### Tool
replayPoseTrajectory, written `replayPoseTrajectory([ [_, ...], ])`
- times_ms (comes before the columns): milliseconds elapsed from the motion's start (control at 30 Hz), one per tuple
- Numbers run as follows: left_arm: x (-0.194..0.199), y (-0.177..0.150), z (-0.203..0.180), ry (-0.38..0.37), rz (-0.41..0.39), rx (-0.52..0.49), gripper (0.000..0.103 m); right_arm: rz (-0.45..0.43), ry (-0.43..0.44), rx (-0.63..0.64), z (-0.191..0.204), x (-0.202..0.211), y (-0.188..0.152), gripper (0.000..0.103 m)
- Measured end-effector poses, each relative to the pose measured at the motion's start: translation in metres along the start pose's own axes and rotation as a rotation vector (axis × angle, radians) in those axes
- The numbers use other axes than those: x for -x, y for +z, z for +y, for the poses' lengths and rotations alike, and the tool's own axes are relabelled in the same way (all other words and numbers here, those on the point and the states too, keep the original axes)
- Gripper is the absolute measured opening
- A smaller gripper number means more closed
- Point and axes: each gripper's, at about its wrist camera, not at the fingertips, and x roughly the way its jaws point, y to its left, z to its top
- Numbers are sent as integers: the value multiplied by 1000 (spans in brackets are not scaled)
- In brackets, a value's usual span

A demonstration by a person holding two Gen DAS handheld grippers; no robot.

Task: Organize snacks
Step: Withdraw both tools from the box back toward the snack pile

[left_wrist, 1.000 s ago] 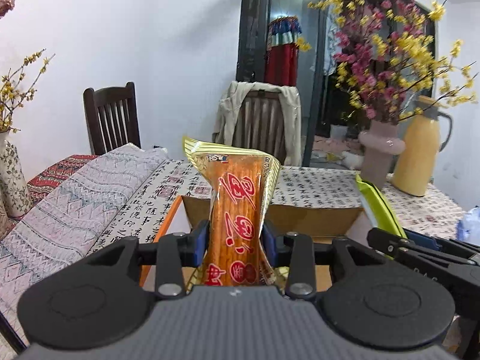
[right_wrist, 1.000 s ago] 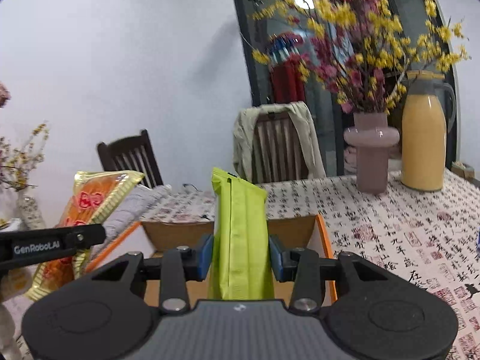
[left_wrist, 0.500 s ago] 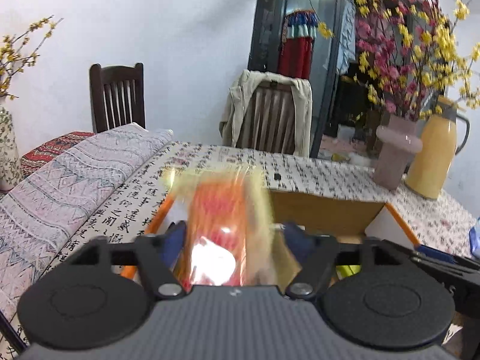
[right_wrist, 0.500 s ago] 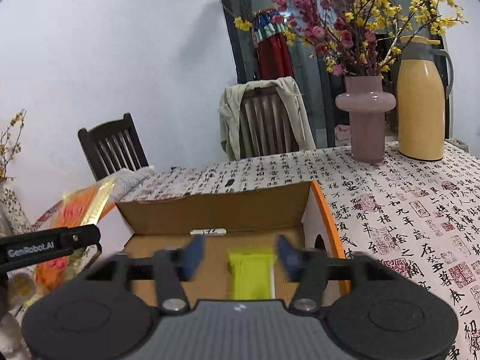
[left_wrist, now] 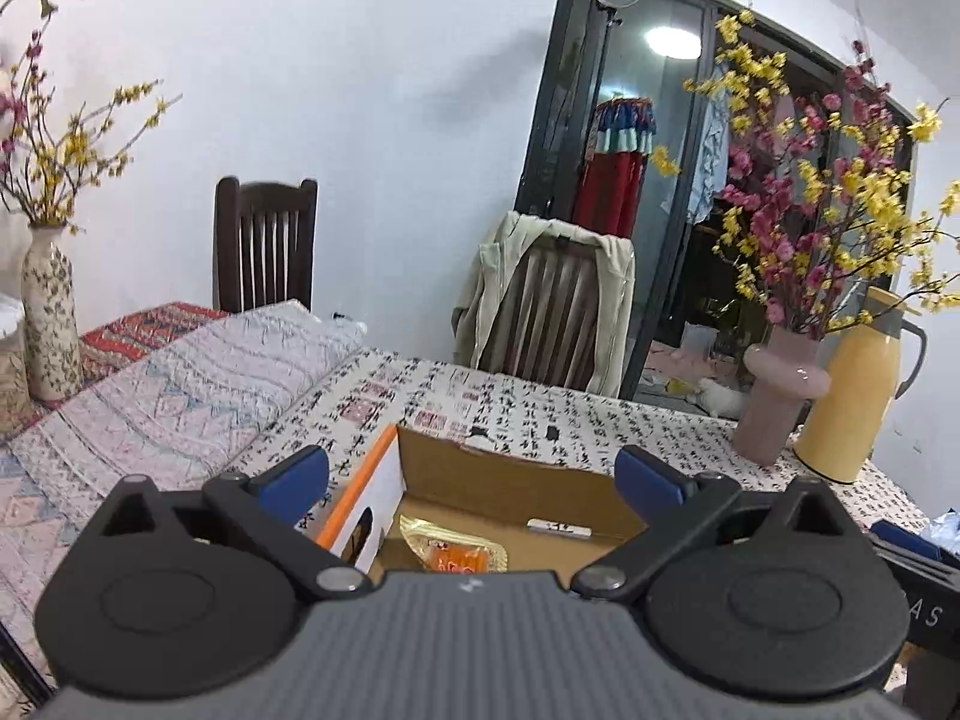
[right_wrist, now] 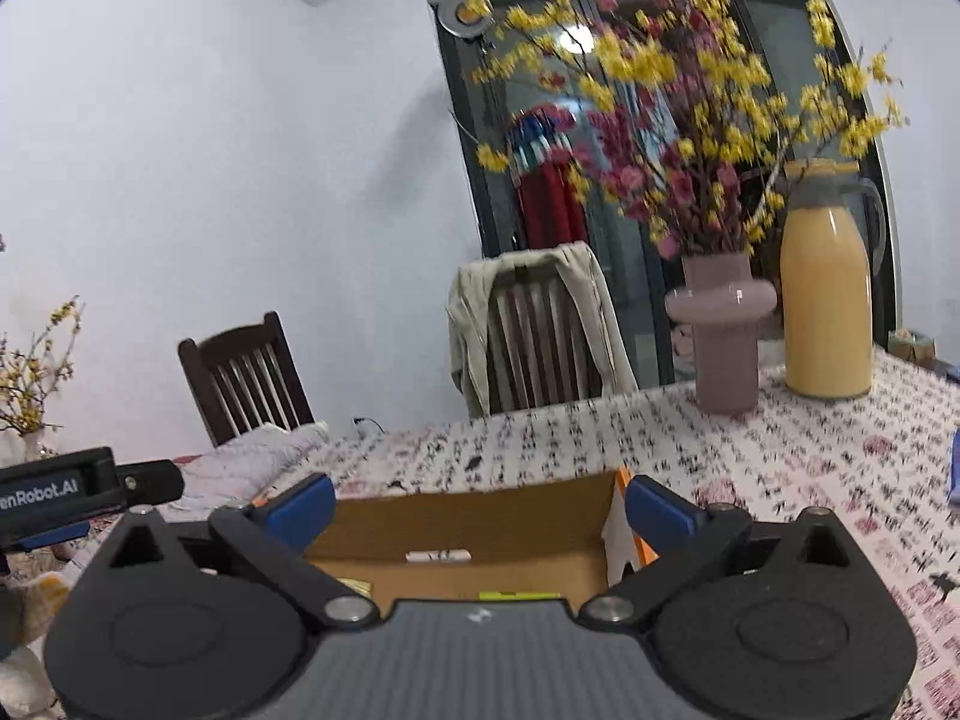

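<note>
both tongs (left_wrist: 471, 471) (right_wrist: 478, 501) spread above box (left_wrist: 510, 483)

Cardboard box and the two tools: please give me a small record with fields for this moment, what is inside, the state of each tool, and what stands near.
container: cardboard box, open top, on the patterned tablecloth
inside, left wrist view: orange snack packet on the box floor
inside, right wrist view: green snack packet, only its edge visible
left tool: open, holds nothing, above the box
right tool: open, holds nothing, above the box
behind the box: pink vase with flowers, yellow jug
</note>
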Motion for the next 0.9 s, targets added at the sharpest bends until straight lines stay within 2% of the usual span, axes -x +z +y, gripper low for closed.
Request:
replayPoseTrajectory([
  [233, 37, 5, 3, -7, -15, -14, 103, -41, 9, 35, 11, 41, 6, 103],
  [433, 73, -3, 13, -21, -11, -30, 103, -39, 23, 57, 14, 80, -6, 103],
  [900, 133, -57, 52, -54, 48, -59, 103, 48, 37, 97, 10, 151, -63, 103],
])
